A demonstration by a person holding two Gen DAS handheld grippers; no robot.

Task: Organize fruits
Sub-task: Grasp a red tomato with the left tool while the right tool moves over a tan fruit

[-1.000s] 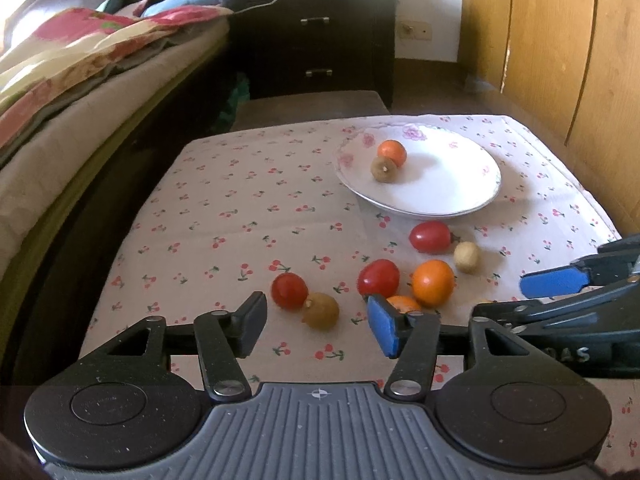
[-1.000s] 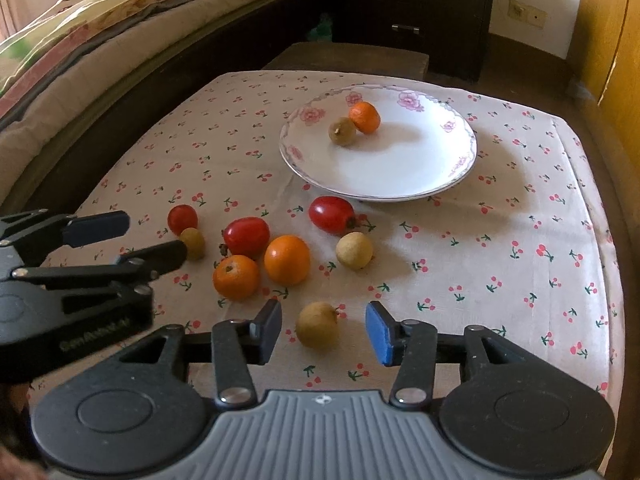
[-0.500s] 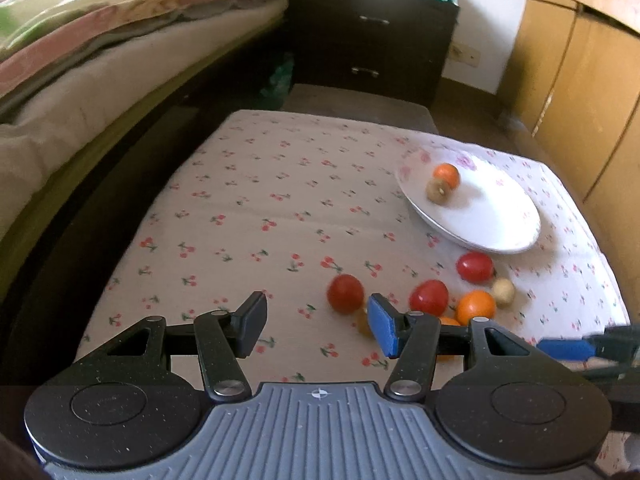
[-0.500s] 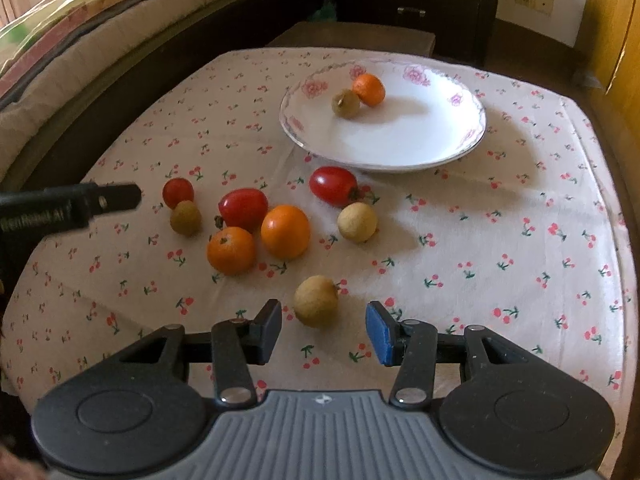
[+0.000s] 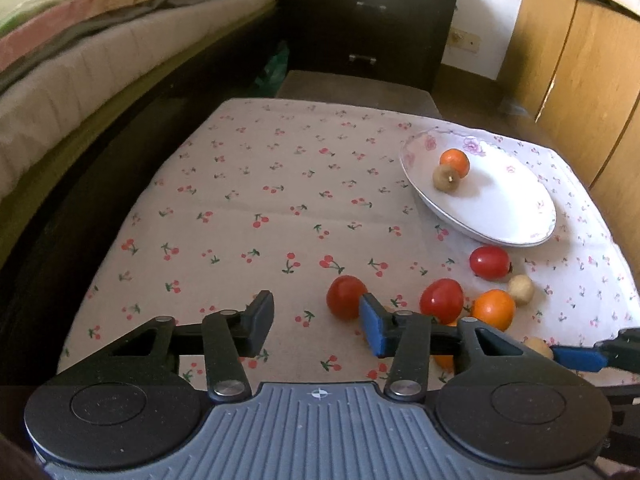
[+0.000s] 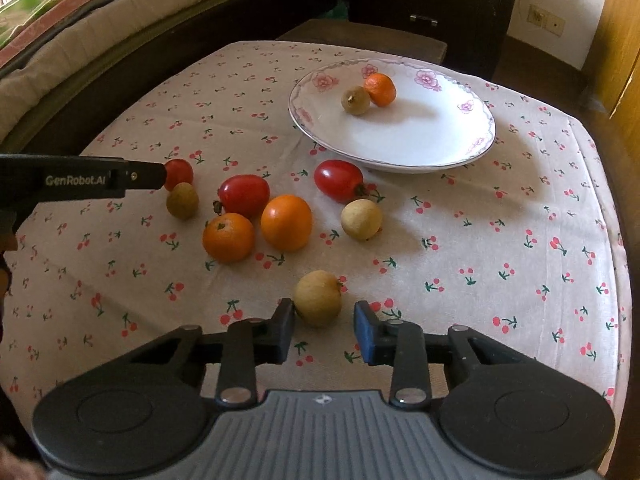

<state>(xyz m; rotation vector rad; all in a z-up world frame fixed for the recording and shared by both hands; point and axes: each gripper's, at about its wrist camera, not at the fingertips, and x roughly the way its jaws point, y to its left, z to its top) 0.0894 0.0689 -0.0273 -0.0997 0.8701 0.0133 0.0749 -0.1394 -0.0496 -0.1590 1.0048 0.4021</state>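
A white flowered plate (image 6: 432, 148) holds a small orange (image 6: 381, 89) and a tan fruit (image 6: 355, 100); it also shows in the left wrist view (image 5: 504, 216). Loose on the cloth lie red tomatoes (image 6: 245, 195) (image 6: 338, 181), two oranges (image 6: 286, 222) (image 6: 228, 237) and tan fruits (image 6: 361, 219) (image 6: 182, 200). My right gripper (image 6: 324, 326) is open with a tan fruit (image 6: 318, 298) just ahead between its fingers. My left gripper (image 5: 316, 322) is open and empty, left of a red tomato (image 5: 345, 297).
The table has a cherry-print cloth (image 6: 520, 240). A bed (image 5: 80, 80) runs along the left, a dark dresser (image 5: 368, 24) stands behind, and wooden cabinets (image 5: 580, 80) are on the right. The table's edges fall away near both grippers.
The left gripper has swung left and back, away from the fruit cluster. The right gripper has moved forward, so the tan fruit now sits nearer its open fingers.
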